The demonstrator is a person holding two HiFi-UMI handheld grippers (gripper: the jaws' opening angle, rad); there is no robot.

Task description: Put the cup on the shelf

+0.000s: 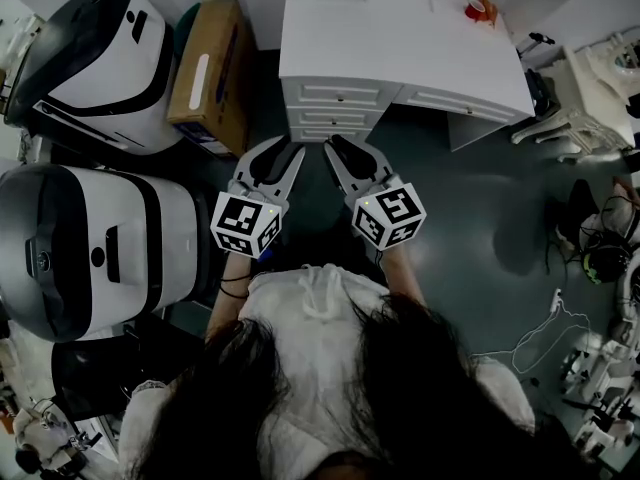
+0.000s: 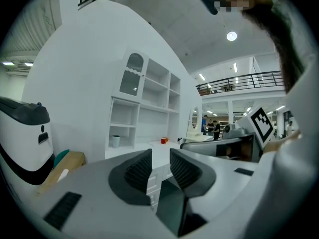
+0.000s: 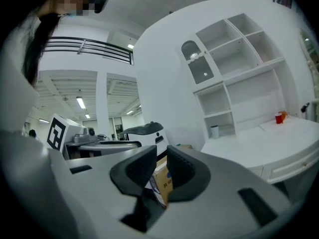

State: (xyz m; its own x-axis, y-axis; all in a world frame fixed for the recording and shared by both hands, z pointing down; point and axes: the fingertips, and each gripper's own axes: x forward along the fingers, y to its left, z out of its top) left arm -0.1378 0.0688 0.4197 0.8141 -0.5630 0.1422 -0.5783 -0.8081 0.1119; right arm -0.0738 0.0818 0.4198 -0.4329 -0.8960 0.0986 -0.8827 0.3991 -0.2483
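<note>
A red cup point(image 1: 478, 10) stands on the white desk point(image 1: 400, 38) at its far right; it also shows in the left gripper view point(image 2: 163, 140) and the right gripper view point(image 3: 278, 118). A pale cup point(image 2: 115, 141) sits in a low compartment of the shelf unit point(image 3: 234, 68) over the desk. My left gripper point(image 1: 288, 155) and right gripper point(image 1: 336, 148) hang side by side in front of the desk drawers point(image 1: 335, 108), well short of either cup. In each gripper view the jaws stand close together with only a narrow slit and nothing between them point(image 2: 160, 163) point(image 3: 161, 166).
Two large white-and-black machines point(image 1: 100, 58) point(image 1: 90, 248) stand at the left, with a cardboard box point(image 1: 212, 73) between them and the desk. A white chair point(image 1: 570, 118) and loose cables point(image 1: 600, 248) lie to the right on the dark floor.
</note>
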